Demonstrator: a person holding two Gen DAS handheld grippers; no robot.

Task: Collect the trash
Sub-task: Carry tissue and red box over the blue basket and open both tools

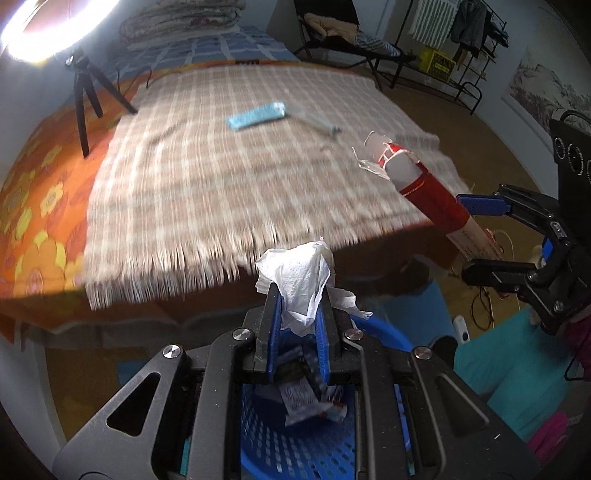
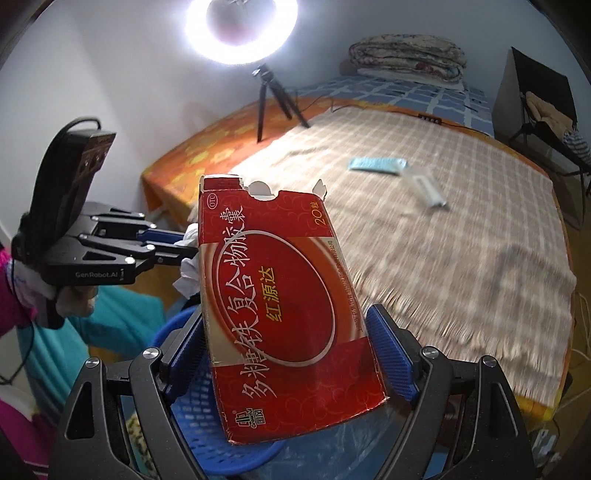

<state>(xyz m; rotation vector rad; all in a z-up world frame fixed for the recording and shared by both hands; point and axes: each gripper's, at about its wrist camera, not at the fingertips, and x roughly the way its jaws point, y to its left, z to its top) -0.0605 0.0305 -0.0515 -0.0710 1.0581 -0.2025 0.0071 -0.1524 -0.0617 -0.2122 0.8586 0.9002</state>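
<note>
My left gripper [image 1: 299,293] is shut on a crumpled white tissue [image 1: 299,273] and hangs over a blue mesh basket [image 1: 314,454] that holds paper scraps. My right gripper [image 2: 288,350] is shut on a torn red medicine box [image 2: 280,295], also above the basket [image 2: 192,417]. In the left wrist view that box [image 1: 432,192] juts up and left from the right gripper [image 1: 463,236]. The right wrist view shows the left gripper [image 2: 188,245] just left of the box, with the tissue [image 2: 188,266] in it. A light blue packet [image 1: 255,116] and a clear plastic piece [image 1: 314,120] lie on the bed.
The bed carries a brown plaid blanket [image 1: 221,177] over an orange flowered sheet [image 1: 40,192]. A black tripod [image 1: 85,92] under a ring light [image 2: 240,29] stands on its far left. A folding chair [image 1: 351,40] and clothes rack [image 1: 469,44] stand beyond.
</note>
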